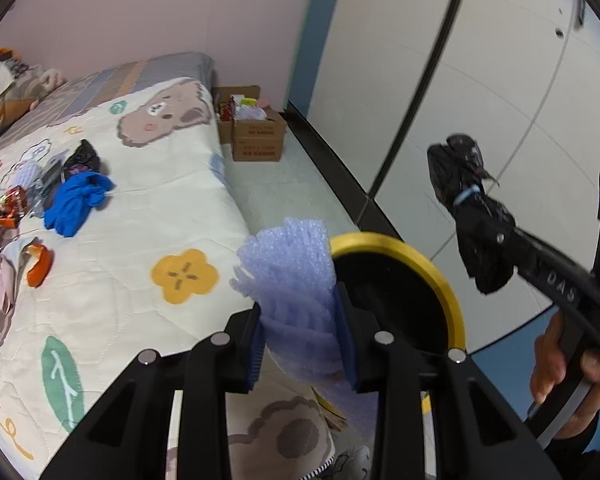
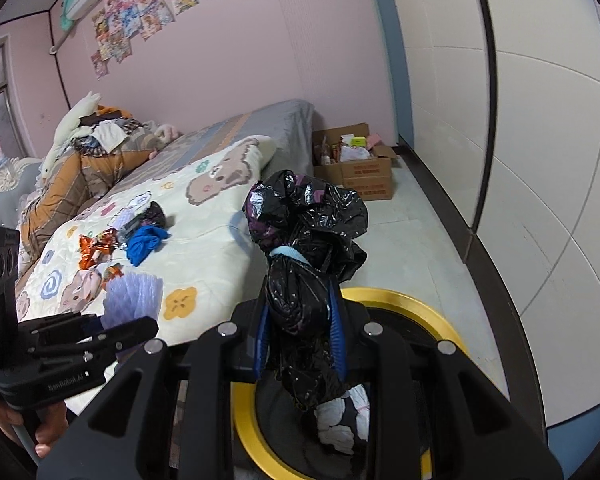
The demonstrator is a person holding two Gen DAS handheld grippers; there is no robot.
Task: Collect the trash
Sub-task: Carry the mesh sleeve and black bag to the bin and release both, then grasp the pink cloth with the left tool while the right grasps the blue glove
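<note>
Left gripper (image 1: pixel 300 344) marked "GenRobot.AI", jaws clamped on lilac foam net sleeve (image 1: pixel 292 276); right gripper (image 2: pixel 300 344) jaws clamped on knotted black plastic bag (image 2: pixel 304 248); both above yellow-rimmed black bin (image 2: pixel 416 308).

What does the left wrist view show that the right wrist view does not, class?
Only the left wrist view: the green leaf print on the quilt, and the foam net seen close in the left tool. Only the right wrist view: the posters, and white paper inside the bin. Both: the yellow-rimmed bin, the black bag in the right tool, the blue cloth.
</note>
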